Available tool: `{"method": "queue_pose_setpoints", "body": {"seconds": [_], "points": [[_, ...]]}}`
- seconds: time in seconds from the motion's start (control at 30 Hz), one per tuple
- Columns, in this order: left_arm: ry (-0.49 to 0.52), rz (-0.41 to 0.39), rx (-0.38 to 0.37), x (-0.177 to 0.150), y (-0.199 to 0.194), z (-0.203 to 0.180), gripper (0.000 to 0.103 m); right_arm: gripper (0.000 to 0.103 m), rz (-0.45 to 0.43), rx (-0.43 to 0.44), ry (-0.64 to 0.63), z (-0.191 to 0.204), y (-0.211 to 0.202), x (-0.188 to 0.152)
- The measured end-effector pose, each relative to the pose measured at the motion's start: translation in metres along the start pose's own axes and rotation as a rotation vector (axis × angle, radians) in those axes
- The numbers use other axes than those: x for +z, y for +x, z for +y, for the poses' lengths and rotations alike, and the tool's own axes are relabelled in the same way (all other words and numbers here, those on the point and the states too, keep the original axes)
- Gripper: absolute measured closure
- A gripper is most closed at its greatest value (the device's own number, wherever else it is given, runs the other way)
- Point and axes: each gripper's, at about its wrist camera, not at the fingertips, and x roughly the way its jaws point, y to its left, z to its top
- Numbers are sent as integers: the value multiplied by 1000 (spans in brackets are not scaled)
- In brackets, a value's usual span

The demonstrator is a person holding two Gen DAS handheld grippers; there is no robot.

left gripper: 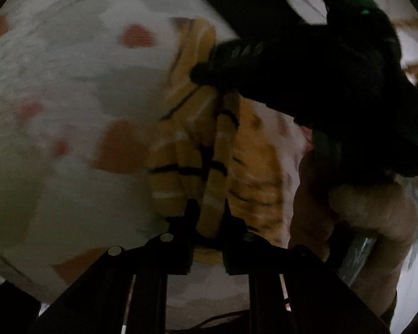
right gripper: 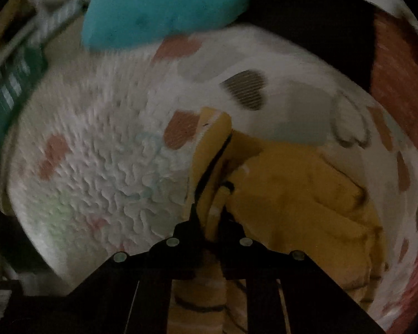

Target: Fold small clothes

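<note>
A small yellow garment with black and white stripes (left gripper: pixel 192 150) hangs bunched over a white bed cover with reddish heart patches (left gripper: pixel 78 89). My left gripper (left gripper: pixel 209 222) is shut on the garment's lower edge. My right gripper (left gripper: pixel 206 72) reaches in from the right in the left wrist view and pinches the garment's upper part. In the right wrist view my right gripper (right gripper: pixel 210 217) is shut on a fold of the yellow garment (right gripper: pixel 292 183), which lies crumpled to the right on the cover (right gripper: pixel 97 153).
A teal pillow (right gripper: pixel 164 8) lies at the far side of the bed. A reddish-brown surface (right gripper: pixel 398 78) is at the right. A green and white object (right gripper: pixel 11 83) is at the left. The person's hand (left gripper: pixel 370 217) holds the right gripper's handle.
</note>
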Motion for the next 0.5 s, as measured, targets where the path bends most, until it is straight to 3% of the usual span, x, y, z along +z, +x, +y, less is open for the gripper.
{"method": "queue_pose_setpoints", "body": {"seconds": [0.13,0.27,0.33,0.5], "points": [[125,68,-99,-16,30,-53,87,92,-86,21,160,-81,-40,-30],[135,143,-233,-16,46,-76,83,92,-109,6,344,-163,-56,-77],[149,127,-223,-19,47,-78,80,92,-106,0,432,-199,-51,-100],[125,87,-91,0,60,-67,74,92,-97,59,590,-259,-33,-155]]}}
